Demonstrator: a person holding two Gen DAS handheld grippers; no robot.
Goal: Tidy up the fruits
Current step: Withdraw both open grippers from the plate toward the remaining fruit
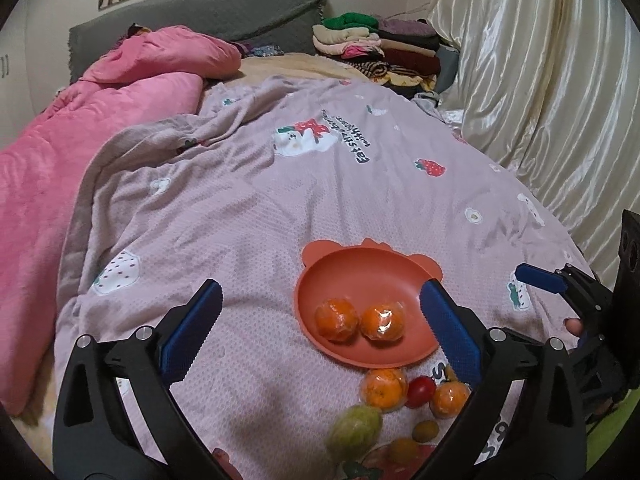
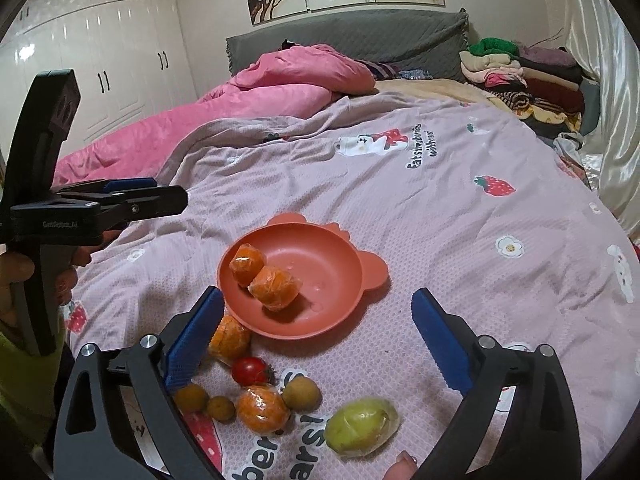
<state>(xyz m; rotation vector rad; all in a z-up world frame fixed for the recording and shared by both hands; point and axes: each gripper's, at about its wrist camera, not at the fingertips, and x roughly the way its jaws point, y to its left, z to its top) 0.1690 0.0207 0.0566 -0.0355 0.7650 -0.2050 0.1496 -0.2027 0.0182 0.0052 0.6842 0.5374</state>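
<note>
An orange-red bear-shaped plate point(image 1: 360, 272) point(image 2: 324, 256) lies on the pinkish strawberry-print blanket and holds two plastic-wrapped oranges point(image 1: 336, 318) point(image 2: 276, 286). In front of the plate, loose on the blanket, are two more wrapped oranges point(image 2: 262, 408), a cherry tomato point(image 2: 250, 370) point(image 1: 420, 390), a wrapped green fruit point(image 2: 360, 426) point(image 1: 356, 426) and three small yellow-brown fruits point(image 2: 300, 392). My left gripper point(image 1: 322, 294) hangs open above the plate's near side, jaws wide and empty. My right gripper point(image 2: 316, 298) is open too, over the plate's front rim, holding nothing.
A pink quilt point(image 1: 100, 120) is bunched at the left of the bed. Folded clothes point(image 1: 384, 48) are stacked at the far right by the grey headboard point(image 2: 360, 36). A shiny curtain point(image 1: 540, 100) runs along the right side. White wardrobes point(image 2: 100, 60) stand beyond the bed's left.
</note>
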